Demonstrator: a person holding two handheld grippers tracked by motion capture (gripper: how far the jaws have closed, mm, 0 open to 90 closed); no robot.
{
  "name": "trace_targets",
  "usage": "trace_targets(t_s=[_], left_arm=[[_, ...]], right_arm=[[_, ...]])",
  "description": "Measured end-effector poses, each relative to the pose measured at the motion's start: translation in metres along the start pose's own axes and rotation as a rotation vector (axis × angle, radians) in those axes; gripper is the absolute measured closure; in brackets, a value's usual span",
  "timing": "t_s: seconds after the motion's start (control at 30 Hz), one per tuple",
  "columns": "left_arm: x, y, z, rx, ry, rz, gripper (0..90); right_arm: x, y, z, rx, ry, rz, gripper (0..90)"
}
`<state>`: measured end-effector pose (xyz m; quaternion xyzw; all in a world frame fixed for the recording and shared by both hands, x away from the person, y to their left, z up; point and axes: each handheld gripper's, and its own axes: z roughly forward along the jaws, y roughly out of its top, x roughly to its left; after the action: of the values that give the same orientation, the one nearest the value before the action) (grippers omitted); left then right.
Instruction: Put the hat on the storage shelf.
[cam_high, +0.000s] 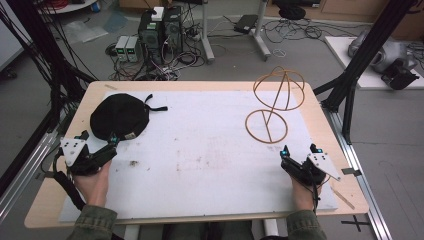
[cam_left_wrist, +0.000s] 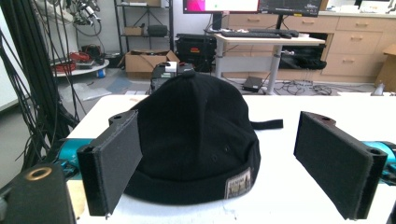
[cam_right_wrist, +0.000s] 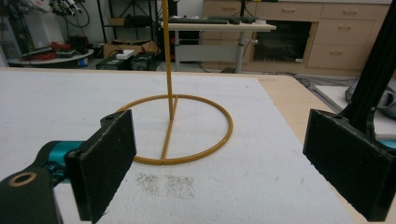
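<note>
Two grippers, both wide open and empty: the left gripper (cam_high: 98, 144) sits just before the black hat (cam_high: 120, 116); far right of the hat stands the wire stand (cam_high: 272, 105), right gripper (cam_high: 298, 151) nearby. Pinch the brim squarely.

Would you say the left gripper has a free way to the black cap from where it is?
Probably yes: the left gripper sits right before the black cap, jaws open to either side, with nothing between them on the white mat.

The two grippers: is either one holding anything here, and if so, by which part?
Nothing is held. The left gripper is open just short of the black fabric cap; the right gripper is open before the yellow wire hat stand.
</note>
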<state>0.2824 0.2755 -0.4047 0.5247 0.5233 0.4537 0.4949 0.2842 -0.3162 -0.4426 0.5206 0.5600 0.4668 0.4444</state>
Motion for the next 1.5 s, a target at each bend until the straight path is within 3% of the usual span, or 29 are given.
trace_targets(t_s=[0.1,0.23,0.37,0.97,1.17,1.27,1.37,1.5], left_arm=[[0.000,0.008,0.009,0.011,-0.005,-0.009,15.5],[-0.003,0.016,0.022,0.045,-0.002,0.037,15.4],[-0.006,0.024,0.028,0.039,0.000,0.050,15.3],[-0.005,0.040,0.056,0.074,-0.004,0.043,15.4],[-0.003,0.044,0.069,0.101,0.000,0.089,15.5],[-0.002,0.046,0.074,0.101,-0.007,0.075,15.6],[0.000,0.049,0.080,0.142,-0.024,0.054,15.6],[0.004,0.053,0.086,0.158,-0.021,0.056,15.6]], right_arm=[[0.001,-0.001,0.000,0.005,0.006,-0.003,8.6],[0.004,-0.001,0.000,0.011,0.017,-0.010,8.6],[0.006,-0.001,0.001,0.010,0.024,-0.013,8.6],[0.009,-0.003,0.005,0.022,0.036,0.010,8.6],[0.009,-0.003,0.006,0.029,0.036,0.007,8.6],[0.010,-0.003,0.005,0.035,0.042,0.022,8.6],[0.010,-0.004,0.006,0.033,0.042,0.018,8.6],[0.010,-0.003,0.005,0.031,0.044,0.017,8.6]])
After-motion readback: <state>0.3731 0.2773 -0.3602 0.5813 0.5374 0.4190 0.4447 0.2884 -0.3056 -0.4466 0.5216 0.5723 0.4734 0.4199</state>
